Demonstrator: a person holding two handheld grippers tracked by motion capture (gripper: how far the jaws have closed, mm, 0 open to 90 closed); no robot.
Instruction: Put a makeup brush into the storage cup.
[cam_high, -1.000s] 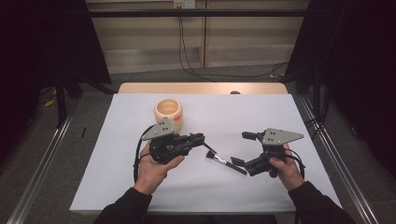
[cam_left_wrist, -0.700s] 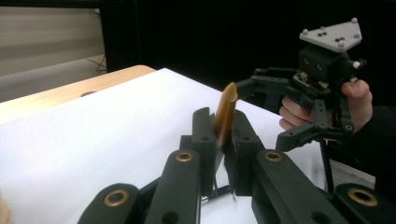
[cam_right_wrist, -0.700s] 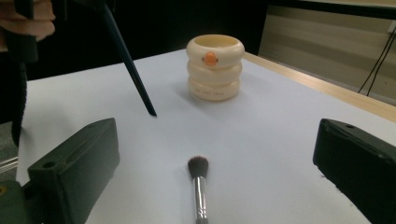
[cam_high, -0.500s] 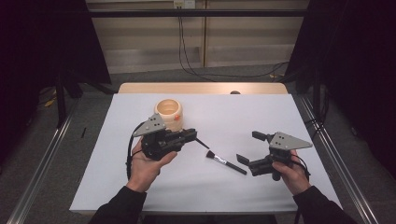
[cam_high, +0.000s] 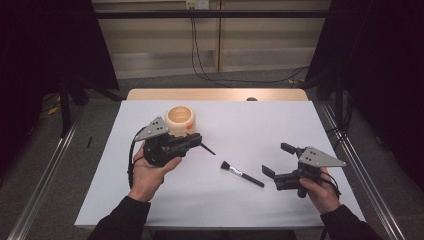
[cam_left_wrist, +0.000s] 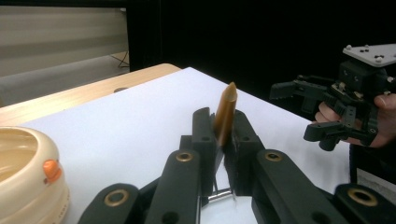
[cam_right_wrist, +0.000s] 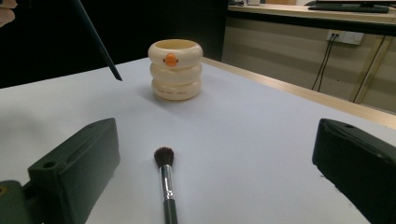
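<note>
My left gripper (cam_high: 196, 140) is shut on a thin dark-handled brush (cam_high: 206, 148) whose tapered tip sticks out to the right above the table. In the left gripper view that brown handle (cam_left_wrist: 226, 116) stands pinched between the jaws of the left gripper (cam_left_wrist: 222, 127). A cream ringed cup (cam_high: 180, 118) with an orange mark stands just behind this gripper. A black makeup brush (cam_high: 242, 174) lies flat mid-table, bristles to the left. My right gripper (cam_high: 274, 159) is open, right of that brush and apart from it. Its own view has the makeup brush (cam_right_wrist: 166, 182) between the open jaws of the right gripper (cam_right_wrist: 217, 144), with the cup (cam_right_wrist: 176, 70) beyond.
A white sheet (cam_high: 250, 125) covers the table, with a wooden strip (cam_high: 215, 94) along the far edge. Metal rails run down both sides on the floor. Cables hang on the back wall.
My left gripper has drawn back to the left towards the cup, carrying the thin brush. My right gripper has shifted right, away from the makeup brush, which stays where it lay.
</note>
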